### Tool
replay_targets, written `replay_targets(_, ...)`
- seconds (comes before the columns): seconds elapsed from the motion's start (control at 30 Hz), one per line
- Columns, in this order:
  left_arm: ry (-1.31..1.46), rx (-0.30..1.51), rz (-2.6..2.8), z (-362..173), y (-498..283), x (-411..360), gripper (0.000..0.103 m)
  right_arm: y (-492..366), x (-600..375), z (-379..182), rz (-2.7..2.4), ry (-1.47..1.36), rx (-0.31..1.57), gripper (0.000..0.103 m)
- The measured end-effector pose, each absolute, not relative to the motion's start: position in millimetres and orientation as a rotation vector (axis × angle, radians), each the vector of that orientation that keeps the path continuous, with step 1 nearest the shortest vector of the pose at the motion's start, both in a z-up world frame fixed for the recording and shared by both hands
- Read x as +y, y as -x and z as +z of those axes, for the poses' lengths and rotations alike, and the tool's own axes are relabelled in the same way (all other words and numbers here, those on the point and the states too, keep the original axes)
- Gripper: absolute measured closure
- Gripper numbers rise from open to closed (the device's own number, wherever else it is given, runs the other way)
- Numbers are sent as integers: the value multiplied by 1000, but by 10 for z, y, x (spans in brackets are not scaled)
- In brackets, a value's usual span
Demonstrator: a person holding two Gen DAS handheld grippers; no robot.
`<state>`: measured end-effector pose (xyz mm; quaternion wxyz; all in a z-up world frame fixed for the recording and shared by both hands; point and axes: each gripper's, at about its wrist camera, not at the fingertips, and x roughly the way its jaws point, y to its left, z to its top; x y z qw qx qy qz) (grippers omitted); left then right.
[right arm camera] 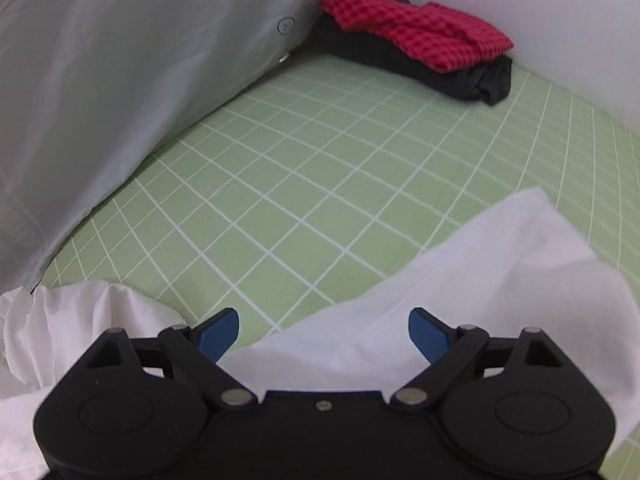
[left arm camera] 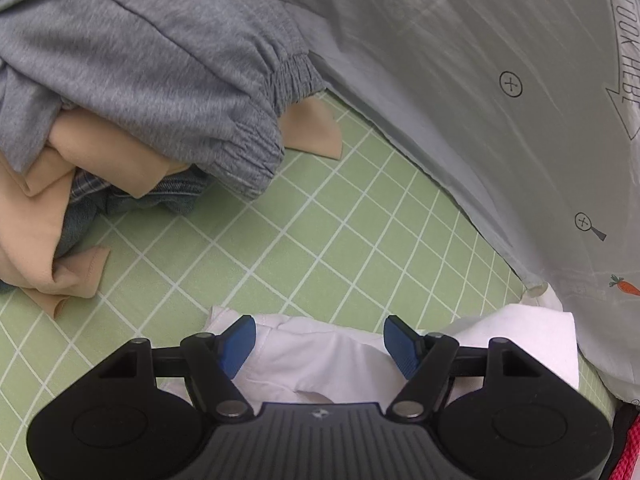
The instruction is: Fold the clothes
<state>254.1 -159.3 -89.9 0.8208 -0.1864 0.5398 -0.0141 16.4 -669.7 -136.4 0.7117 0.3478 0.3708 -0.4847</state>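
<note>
**Two wide tongs over loose white cloth: a thin or uneven grab is the risk**

The left gripper (left arm camera: 319, 340), black with blue fingertip pads, stands wide apart and holds nothing; a crumpled white cloth garment (left arm camera: 316, 360) lies between and under its fingers at the bottom centre of the left wrist view. The right gripper (right arm camera: 324, 334) is likewise wide and empty, with the same white cloth (right arm camera: 460, 280) spreading from the lower left to the right of its frame over the green grid-lined mat (right arm camera: 320, 160).

Judging from this, closing here could catch only a single ridge of the bunched fabric, so a lift would drag the rest askew and spoil any straight fold line. The cloth looks thin and slack, so it may slip from the pads.

A pale grey printed sheet (left arm camera: 480, 100) hangs just beside the white cloth at the right of the left view; a jaw could snag it too.

A heap of grey, beige and denim clothes (left arm camera: 140, 100) fills the upper left, and a red checked cloth on a dark garment (right arm camera: 416, 36) sits at upper right, both apart from the work.
</note>
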Motion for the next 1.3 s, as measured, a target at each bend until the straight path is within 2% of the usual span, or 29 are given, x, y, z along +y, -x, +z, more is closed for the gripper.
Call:
replay_targets(0.13, 382, 1178, -22, -952, -2614, -1661, 27, -245, -6734, -1543, -1114, -868, 879, 10)
replay_targets(0.27, 355, 1227, -1, -1017, -2657, -1697, 26, -215, -6720, -1535, -1163, -834, 896, 8)
replay_targets(0.33, 356, 1232, 4, -1044, -2644, -1683, 29, -198, -6713, -1528, -1188, -815, 904, 13)
replay_targets(0.37, 346, 1229, 20, -1045, -2626, -1676, 43, -190, -6709, -1525, -1200, -806, 907, 25)
replay_targets(0.4, 331, 1224, 40, -1043, -2606, -1668, 64, -182, -6706, -1522, -1212, -797, 911, 42)
replay_targets(0.43, 311, 1216, 55, -1044, -2580, -1661, 77, -173, -6702, -1518, -1224, -787, 915, 55)
replay_targets(0.47, 307, 1202, 49, -1047, -2544, -1638, 79, -102, -6693, -1508, -1217, -797, 900, 86)
replay_targets(0.5, 324, 1188, 38, -1043, -2498, -1600, 83, -20, -6683, -1497, -1206, -811, 882, 103)
replay_targets(0.6, 370, 1139, 15, -935, -2307, -1474, 90, 257, -6651, -1441, -1178, -851, 826, 103)
replay_targets(0.77, 375, 1012, -10, -558, -1825, -1227, 92, 873, -6401, -1019, -1183, -720, 697, 103)
replay_targets(0.83, 377, 986, -20, -471, -1628, -1133, 92, 1092, -6355, -910, -1126, -751, 661, 103)
replay_targets(1.0, 362, 951, -68, -369, -1086, -1043, 94, 1357, -6140, -847, -1004, -753, 646, 103)
replay_targets(1.03, 336, 945, -84, -353, -964, -1056, 97, 1384, -6077, -850, -980, -747, 648, 103)
replay_targets(1.07, 318, 949, -92, -350, -865, -1070, 103, 1411, -6017, -855, -958, -741, 652, 103)
replay_targets(1.3, 368, 1055, -104, -667, -342, -1059, 103, 1532, -5746, -921, -821, -713, 725, 101)
